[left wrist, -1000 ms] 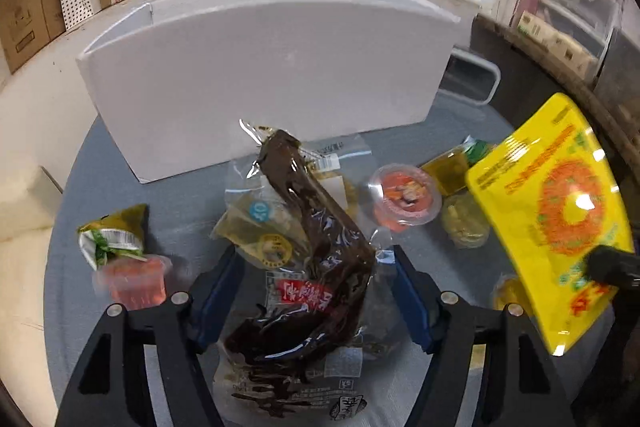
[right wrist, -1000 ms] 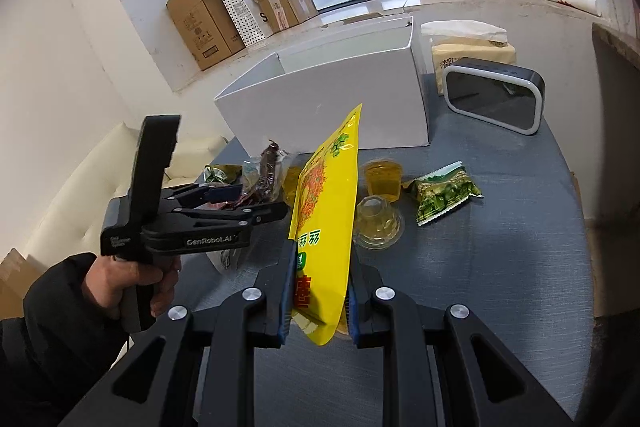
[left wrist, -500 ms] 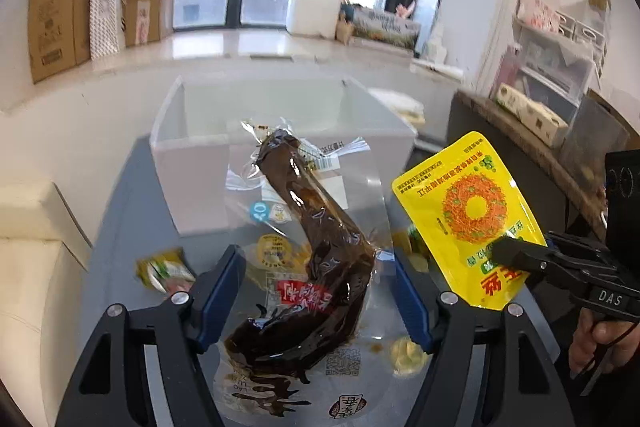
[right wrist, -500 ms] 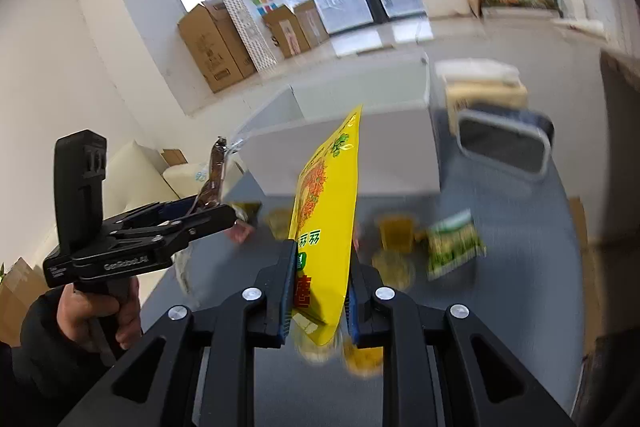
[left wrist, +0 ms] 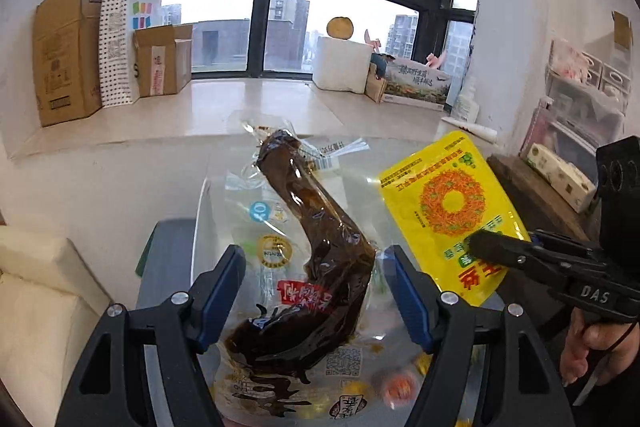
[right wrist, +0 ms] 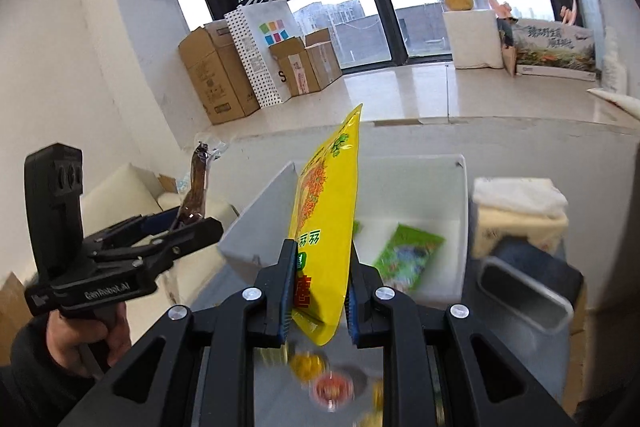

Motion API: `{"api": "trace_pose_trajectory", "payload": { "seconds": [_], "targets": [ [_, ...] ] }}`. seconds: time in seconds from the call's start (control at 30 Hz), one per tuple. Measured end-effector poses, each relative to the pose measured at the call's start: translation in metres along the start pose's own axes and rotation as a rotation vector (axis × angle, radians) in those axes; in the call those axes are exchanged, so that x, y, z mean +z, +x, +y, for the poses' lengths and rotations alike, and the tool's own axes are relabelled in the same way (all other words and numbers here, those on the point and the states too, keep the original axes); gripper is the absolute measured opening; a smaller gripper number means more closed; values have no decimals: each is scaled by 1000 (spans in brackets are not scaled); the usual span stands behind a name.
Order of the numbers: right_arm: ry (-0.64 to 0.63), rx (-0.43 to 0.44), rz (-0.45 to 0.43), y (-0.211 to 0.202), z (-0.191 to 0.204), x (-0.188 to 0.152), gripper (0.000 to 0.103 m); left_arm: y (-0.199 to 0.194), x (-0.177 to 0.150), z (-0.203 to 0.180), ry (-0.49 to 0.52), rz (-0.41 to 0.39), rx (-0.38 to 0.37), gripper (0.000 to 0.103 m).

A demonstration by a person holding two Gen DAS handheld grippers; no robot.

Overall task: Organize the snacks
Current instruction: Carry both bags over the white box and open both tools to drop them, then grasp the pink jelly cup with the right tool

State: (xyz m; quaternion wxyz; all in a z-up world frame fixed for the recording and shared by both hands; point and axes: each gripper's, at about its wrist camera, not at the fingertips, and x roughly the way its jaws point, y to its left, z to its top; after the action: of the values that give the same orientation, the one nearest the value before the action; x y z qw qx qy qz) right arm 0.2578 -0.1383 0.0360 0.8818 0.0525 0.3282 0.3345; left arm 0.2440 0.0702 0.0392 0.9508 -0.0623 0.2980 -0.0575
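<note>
Two grippers, each with one snack held up off the table.

Left gripper point(left wrist: 312, 291): blue-padded jaws clamped on a clear pouch point(left wrist: 304, 267), glossy and crinkled, with one dark brown drumstick-shaped piece inside pointing toward 11 o'clock. The pouch's lower edge is cut off at 6 o'clock. In the right wrist view the same pouch point(right wrist: 196, 187) shows edge-on, a thin dark strip at 9 o'clock, held in that gripper point(right wrist: 192, 227).

Right gripper point(right wrist: 318, 291): jaws pressed together on the lower part of a yellow bag point(right wrist: 326, 227), flat glossy foil, standing upright over the near wall of one white bin point(right wrist: 460, 195). From the left wrist view the bag point(left wrist: 448, 203) sits at 3 o'clock, its face printed with an orange ring.

Inside the bin: one green packet point(right wrist: 408, 259) lying flat; a second green scrap beside the bag is mostly hidden.

On the grey table point(right wrist: 400, 379) below, small round jelly cups point(right wrist: 332, 389), red and yellow, blurred; count unclear.

At 3 o'clock, one tissue pack point(right wrist: 520, 211) behind a rounded dark box point(right wrist: 532, 291).
</note>
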Motion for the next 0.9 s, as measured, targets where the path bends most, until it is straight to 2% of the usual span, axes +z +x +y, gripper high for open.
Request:
{"api": "trace_pose_trajectory", "payload": {
  "seconds": [0.13,0.2,0.27,0.3,0.33,0.37,0.4,0.57,0.67,0.9],
  "targets": [
    [10,-43,43,36,-14,22,22,43,17,11,2,31,34,78],
    [7,-67,67,51,-21,27,23,66,20,21,-17,82,40,78],
    [20,-77,102,64,-29,29,26,80,20,27,-19,104,51,88],
    [22,-99,112,69,-32,28,47,87,19,30,-13,112,72,101],
    [21,-122,112,70,-34,27,77,88,17,31,-5,110,82,103],
    [27,-138,94,70,-36,26,87,88,15,31,-1,104,86,103],
    [39,-127,73,67,-40,26,94,89,13,32,1,106,89,103],
    [112,-110,20,48,-47,17,96,80,6,36,-10,117,71,103],
    [109,-106,3,36,-43,10,103,70,6,36,-19,116,59,103],
    [75,-76,-17,0,-21,-18,103,11,-7,41,-39,68,27,103]
  ]
}}
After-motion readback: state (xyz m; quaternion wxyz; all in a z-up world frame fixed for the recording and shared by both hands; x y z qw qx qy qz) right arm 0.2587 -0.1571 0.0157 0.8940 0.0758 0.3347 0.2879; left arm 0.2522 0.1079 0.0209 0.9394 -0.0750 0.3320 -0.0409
